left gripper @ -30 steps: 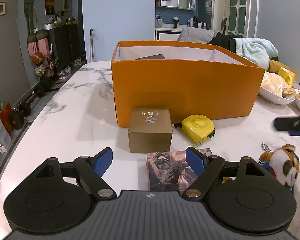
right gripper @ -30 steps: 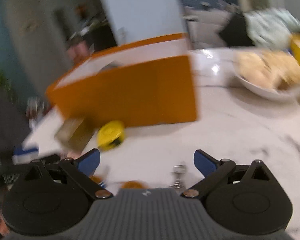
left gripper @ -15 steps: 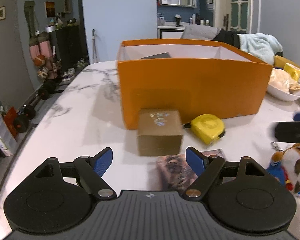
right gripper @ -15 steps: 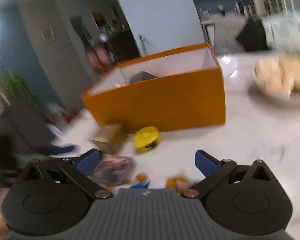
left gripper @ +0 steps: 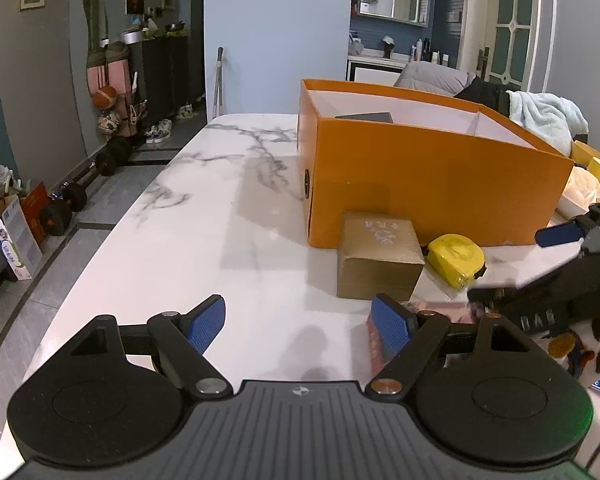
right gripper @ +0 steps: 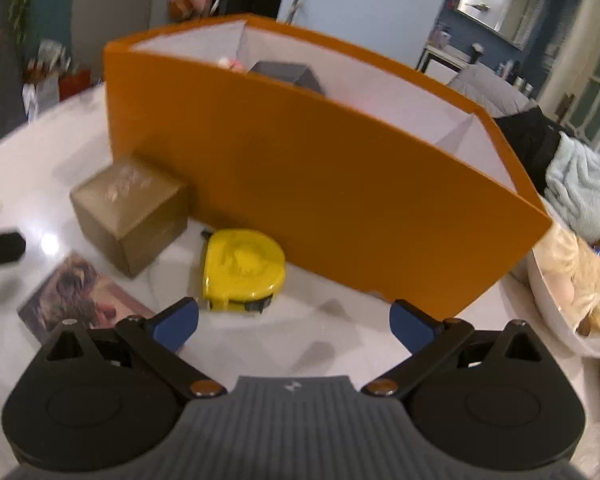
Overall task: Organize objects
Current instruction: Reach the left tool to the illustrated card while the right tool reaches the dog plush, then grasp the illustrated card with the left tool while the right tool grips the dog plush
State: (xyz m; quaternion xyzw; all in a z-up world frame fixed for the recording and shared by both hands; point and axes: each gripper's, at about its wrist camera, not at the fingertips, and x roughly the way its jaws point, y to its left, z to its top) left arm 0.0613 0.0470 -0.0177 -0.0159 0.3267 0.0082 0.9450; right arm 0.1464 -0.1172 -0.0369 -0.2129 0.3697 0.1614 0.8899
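We held both the left gripper (left gripper: 298,328) and right gripper (right gripper: 294,326) spread and empty above the glossy marbled surface (left gripper: 204,216); the rounded yellow tape measure (right gripper: 242,270) lay between the matte brown cube (right gripper: 130,210) and the smooth orange box (right gripper: 312,196).

Plush toy (left gripper: 592,344) at 4 o'clock: mostly hidden behind the right gripper (left gripper: 556,264), cut by the frame edge. Picture card (left gripper: 384,332): partly hidden behind a left fingertip (left gripper: 392,324).
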